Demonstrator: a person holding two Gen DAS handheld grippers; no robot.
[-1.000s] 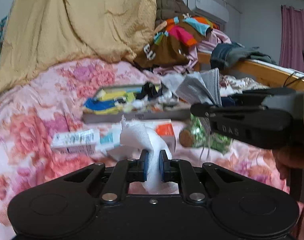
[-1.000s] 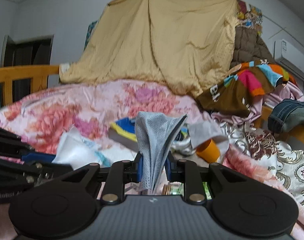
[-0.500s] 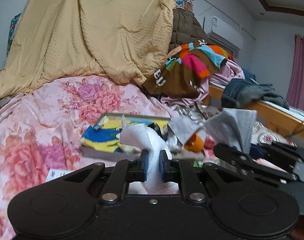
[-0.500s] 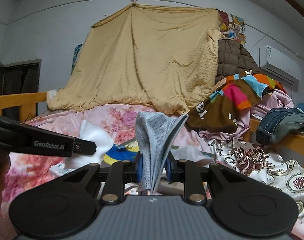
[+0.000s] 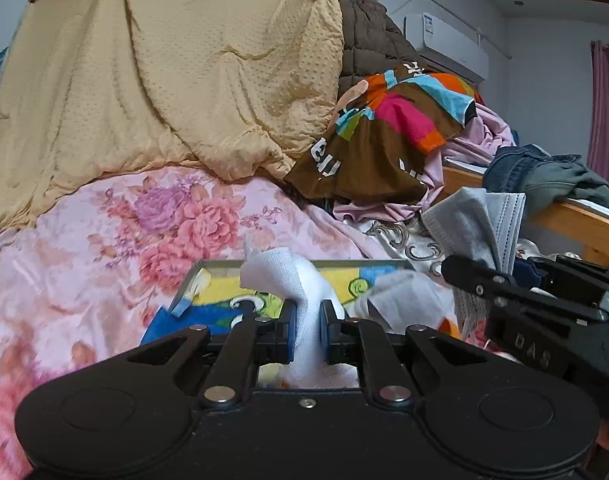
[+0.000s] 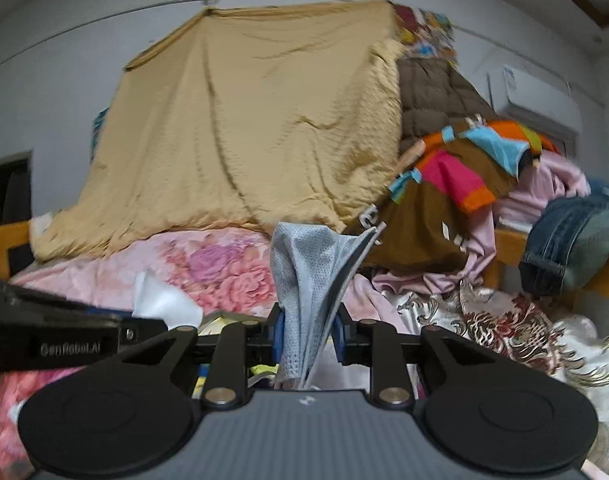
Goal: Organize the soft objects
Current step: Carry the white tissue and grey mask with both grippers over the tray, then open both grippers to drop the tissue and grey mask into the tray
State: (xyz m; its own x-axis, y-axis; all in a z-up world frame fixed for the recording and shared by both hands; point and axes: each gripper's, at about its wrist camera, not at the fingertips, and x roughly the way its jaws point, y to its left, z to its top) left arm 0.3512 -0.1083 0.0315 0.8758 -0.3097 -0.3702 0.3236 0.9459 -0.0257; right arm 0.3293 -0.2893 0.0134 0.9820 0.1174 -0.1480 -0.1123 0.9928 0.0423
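White gauze is clamped in left gripper; grey mask is pinched in right gripper. Both have been carried up over the bed toward the shallow box; deposit is judged imminent.

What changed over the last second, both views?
Both hands lifted and swung away from the clutter on the bed: the small boxes and green bottle have dropped out of the left view, and the tray now sits low. Nothing was let go. The left gripper is still shut on the white gauze, the right gripper still on the grey mask. The bedding is unchanged.
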